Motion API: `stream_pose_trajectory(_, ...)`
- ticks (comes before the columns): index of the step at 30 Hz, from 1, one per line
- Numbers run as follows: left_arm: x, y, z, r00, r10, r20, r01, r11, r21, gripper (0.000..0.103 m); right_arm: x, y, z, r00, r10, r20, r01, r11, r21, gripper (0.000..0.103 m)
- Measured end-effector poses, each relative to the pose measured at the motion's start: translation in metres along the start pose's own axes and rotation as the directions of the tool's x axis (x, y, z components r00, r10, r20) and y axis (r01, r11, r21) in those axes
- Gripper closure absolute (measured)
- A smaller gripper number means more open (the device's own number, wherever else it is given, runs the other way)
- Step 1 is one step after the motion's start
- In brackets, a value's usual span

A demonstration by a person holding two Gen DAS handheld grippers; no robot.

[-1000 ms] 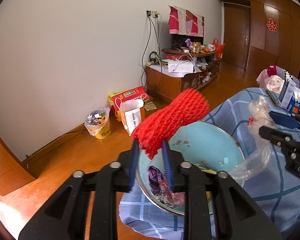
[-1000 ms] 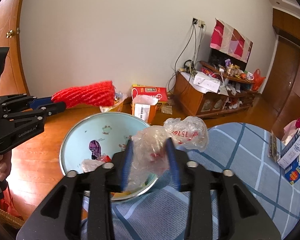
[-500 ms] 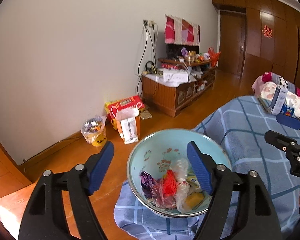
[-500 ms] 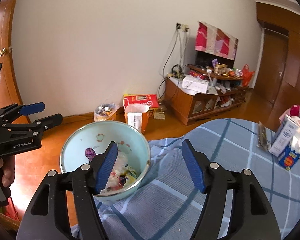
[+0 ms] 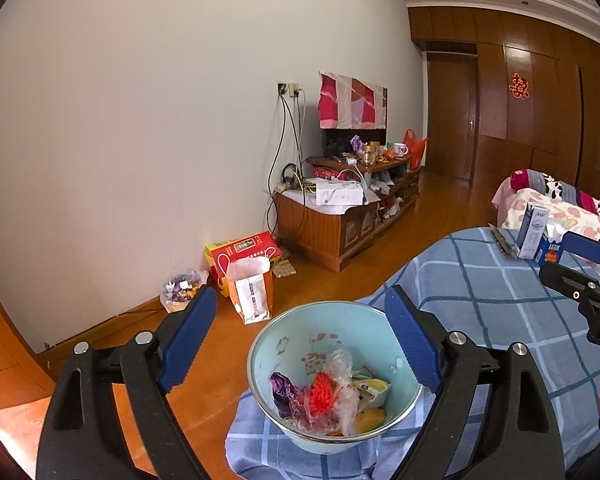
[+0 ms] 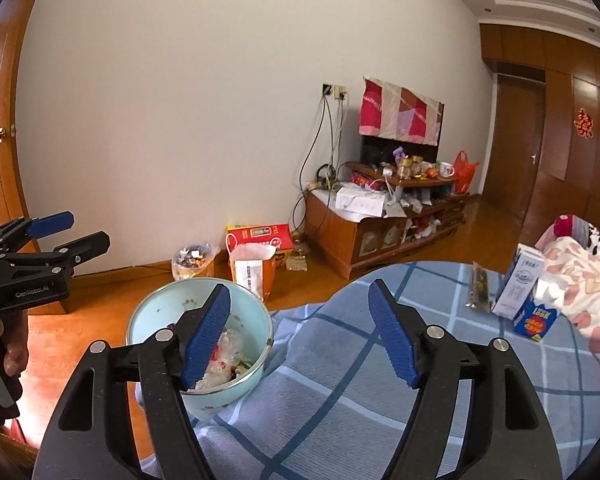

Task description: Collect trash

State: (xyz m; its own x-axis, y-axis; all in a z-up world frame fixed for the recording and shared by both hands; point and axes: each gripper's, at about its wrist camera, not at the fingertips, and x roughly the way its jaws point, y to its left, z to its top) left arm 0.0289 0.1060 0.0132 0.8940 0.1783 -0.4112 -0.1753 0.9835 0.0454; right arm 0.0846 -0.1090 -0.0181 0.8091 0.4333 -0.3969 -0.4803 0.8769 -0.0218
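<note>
Resting: trash inside bowl

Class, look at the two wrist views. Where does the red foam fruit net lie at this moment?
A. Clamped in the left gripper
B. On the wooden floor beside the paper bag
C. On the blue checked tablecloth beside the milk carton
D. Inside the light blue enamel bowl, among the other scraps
D: the red foam fruit net lies inside the light blue enamel bowl, and the left gripper stands open and empty.
</note>
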Motion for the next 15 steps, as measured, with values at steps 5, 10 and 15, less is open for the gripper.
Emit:
stream_pose_trajectory(5, -0.0013, 0.0002, -0.0009, 1.0, 0.003, -0.001, -0.003, 1.0, 0.007, 0.017, -0.0027, -0.0009, 0.0001, 1.0, -0.007, 0.002, 0.007, 1.0, 0.001, 0.029)
stream_pose_trajectory(10, 0.0011, 0.0016, -0.0021, 1.0, 0.006, -0.007, -0.005, 1.0, 0.005, 0.014, -0.001, -0.0012, -0.0021, 1.0, -0.008, -0.006, 0.008, 1.0, 0.006, 0.029)
stream_pose_trajectory(15, 0.0027, 0.001, -0.003, 1.0, 0.007, -0.009, -0.007, 1.0, 0.007, 0.013, -0.0038, -0.0028, -0.0032, 1.0, -0.013, -0.002, 0.013, 1.0, 0.013, 0.029)
